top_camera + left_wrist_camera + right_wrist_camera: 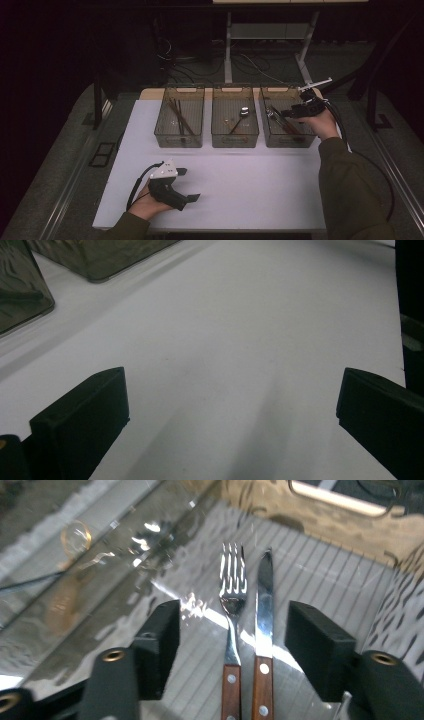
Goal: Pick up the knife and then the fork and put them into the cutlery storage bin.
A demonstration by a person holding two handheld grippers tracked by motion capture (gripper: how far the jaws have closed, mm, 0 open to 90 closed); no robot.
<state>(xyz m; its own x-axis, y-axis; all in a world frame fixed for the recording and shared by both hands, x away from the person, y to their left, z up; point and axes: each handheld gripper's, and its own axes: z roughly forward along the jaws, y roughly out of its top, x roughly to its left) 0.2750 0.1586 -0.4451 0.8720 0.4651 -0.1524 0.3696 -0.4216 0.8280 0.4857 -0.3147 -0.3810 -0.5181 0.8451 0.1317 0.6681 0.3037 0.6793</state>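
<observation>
A fork [232, 587] and a knife [264, 595], both steel with wooden handles, lie side by side on the ribbed floor of the right-hand clear bin [290, 140]. My right gripper [239, 630] hangs over them inside that bin, open, its pads standing clear on either side of both handles. In the high view my right gripper [285, 114] reaches into the bin from the right. Down at the near left, my left gripper [189, 185] rests low over the white table [250, 185], open with nothing between its jaws [232, 405].
Three clear bins stand in a row at the back of the table. The left bin [179, 137] holds dark chopsticks [177, 115], and the middle bin [235, 139] holds a spoon [243, 112]. Two bin corners [20, 295] show ahead of the left gripper.
</observation>
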